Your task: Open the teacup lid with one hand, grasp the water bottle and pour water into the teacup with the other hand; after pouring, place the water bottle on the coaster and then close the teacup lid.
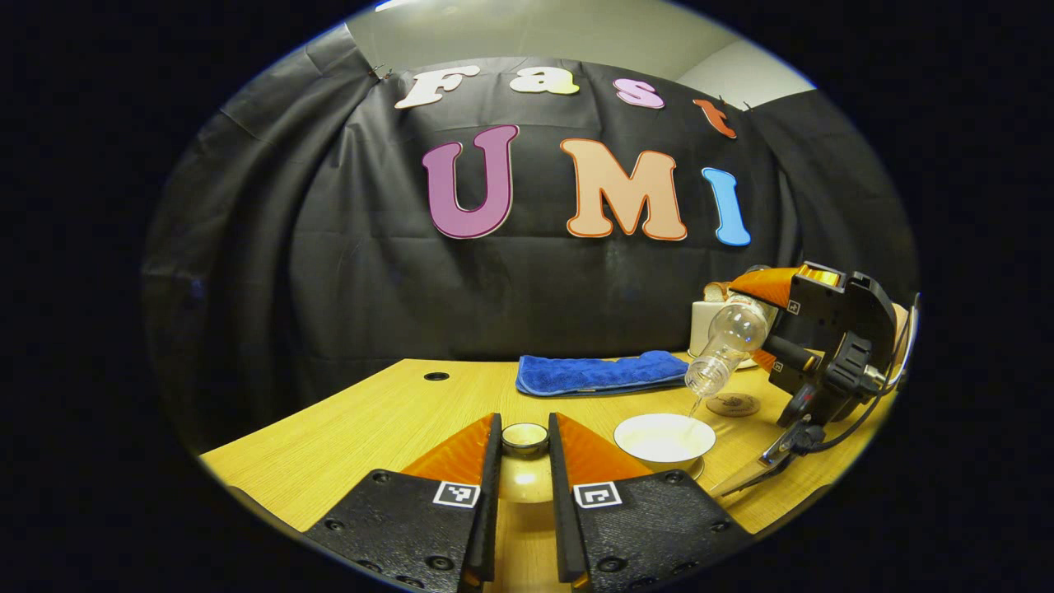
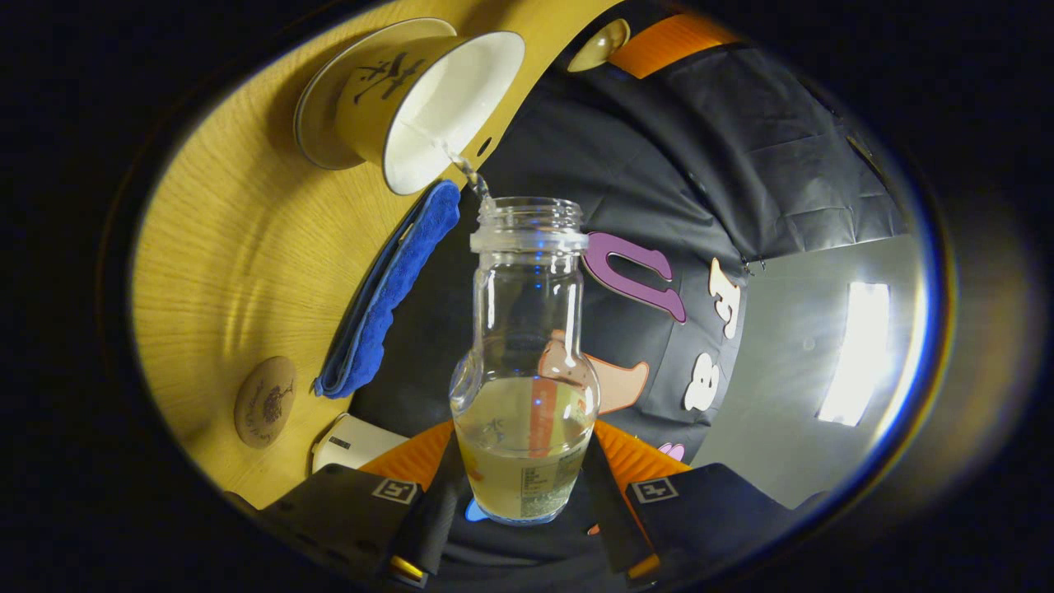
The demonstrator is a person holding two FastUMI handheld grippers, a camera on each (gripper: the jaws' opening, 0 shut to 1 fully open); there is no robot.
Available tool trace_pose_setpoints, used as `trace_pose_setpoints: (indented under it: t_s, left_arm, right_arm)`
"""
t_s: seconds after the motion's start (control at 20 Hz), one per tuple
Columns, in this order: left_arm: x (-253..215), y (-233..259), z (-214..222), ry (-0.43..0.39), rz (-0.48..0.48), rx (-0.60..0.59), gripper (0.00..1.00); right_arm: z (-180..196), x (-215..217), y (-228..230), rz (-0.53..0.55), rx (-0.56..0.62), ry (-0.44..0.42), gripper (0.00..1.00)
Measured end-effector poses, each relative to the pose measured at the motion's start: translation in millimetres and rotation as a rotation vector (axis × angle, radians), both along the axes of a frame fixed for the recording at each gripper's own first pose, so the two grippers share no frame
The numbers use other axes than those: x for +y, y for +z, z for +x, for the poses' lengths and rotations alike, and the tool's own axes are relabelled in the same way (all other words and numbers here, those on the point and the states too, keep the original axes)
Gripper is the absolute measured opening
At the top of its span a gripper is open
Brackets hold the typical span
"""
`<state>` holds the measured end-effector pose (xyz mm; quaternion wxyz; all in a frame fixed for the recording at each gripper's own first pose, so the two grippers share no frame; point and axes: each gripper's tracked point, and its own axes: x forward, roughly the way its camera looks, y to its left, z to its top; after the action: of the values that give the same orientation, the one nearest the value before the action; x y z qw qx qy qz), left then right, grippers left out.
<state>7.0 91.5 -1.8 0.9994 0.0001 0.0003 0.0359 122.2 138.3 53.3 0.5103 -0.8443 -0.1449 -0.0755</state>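
Teacup (image 1: 664, 439) stands uncovered on its saucer on the wooden bench (image 1: 387, 416), at the near right in the left gripper view. Water bottle (image 1: 726, 346) is tilted above the cup with its open neck pointing down toward the bowl, and a thin stream of water runs from the neck into the cup. Right tool (image 2: 527, 486) is closed on the bottle, with both fingers pressing the lower body; some liquid is in the bottle. Left tool (image 1: 524, 449) holds the teacup lid (image 1: 524, 439) between its two fingers, just left of the cup and lifted off the bench. Its jaws are narrowly apart, closed on the lid. Round coaster (image 1: 733, 403) lies flat on the bench just beyond the cup, below the bottle. Folded blue cloth (image 1: 597, 372) lies farther back, at the middle of the bench.
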Motion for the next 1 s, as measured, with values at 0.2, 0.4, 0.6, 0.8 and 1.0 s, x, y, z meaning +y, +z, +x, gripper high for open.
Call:
trace_pose_setpoints:
  t_s: [0.2, 0.4, 0.6, 0.8, 1.0]
  left_arm:
    - [0, 0, 0, 0.0, 0.0, 0.001, 0.27]
    - [0, 0, -1, 0.0, 0.001, 0.0, 0.27]
    - [0, 0, 0, 0.0, 0.001, 0.0, 0.27]
    - [0, 0, -1, 0.0, 0.001, 0.001, 0.27]
    - [0, 0, -1, 0.0, 0.001, 0.001, 0.27]
  right_arm:
    - [-2, 8, 1, -0.038, -0.018, 0.024, 0.78]
    - [1, -11, -24, 0.131, 0.109, -0.037, 0.81]
    - [-1, -20, -49, 0.32, 0.223, -0.078, 0.81]
    - [-6, -32, -67, 0.635, 0.36, -0.127, 0.82]
    - [1, -44, -50, 0.926, 0.38, -0.138, 0.77]
